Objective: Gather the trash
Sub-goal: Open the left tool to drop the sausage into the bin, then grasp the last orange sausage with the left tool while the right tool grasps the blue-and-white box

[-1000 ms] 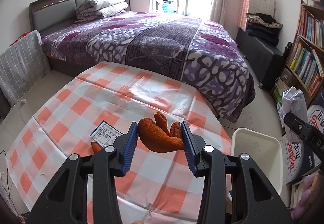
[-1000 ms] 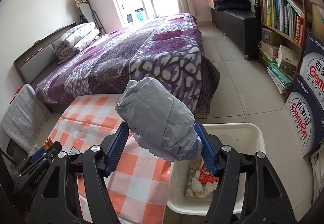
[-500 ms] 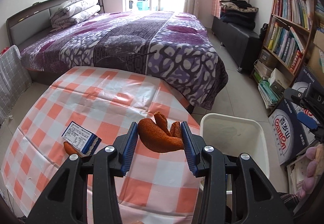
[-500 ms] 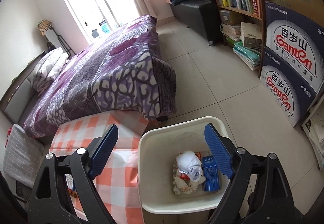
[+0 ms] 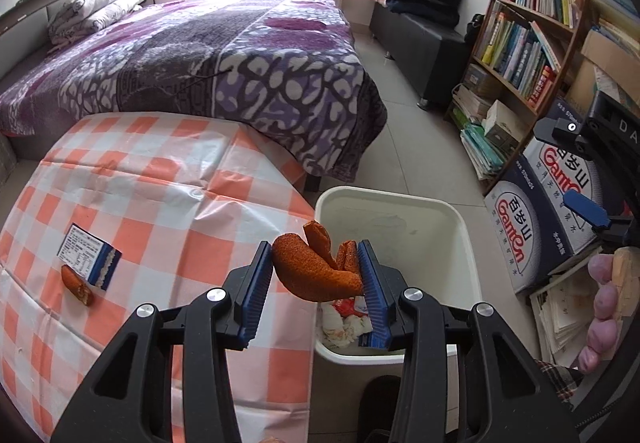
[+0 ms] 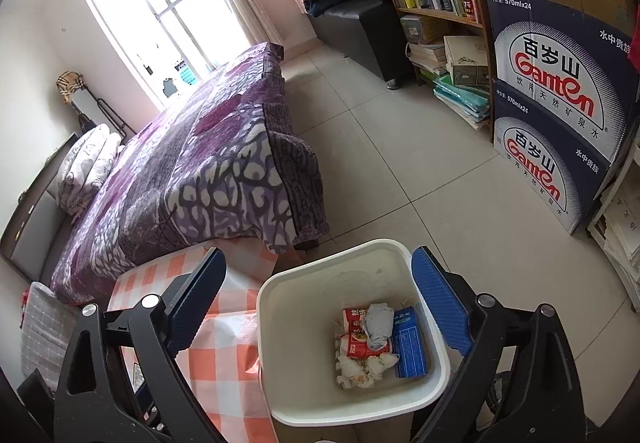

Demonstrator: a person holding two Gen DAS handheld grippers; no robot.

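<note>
Checked table (image 5: 168, 203) — small box (image 5: 90, 261), orange scrap (image 5: 78, 287), bin (image 5: 460, 227) beside

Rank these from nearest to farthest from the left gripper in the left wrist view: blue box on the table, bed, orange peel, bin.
1. Orange peel: clamped in the left gripper.
2. Bin: just below and right.
3. Blue box: on the table, left.
4. Bed: beyond the table, farthest.
</note>
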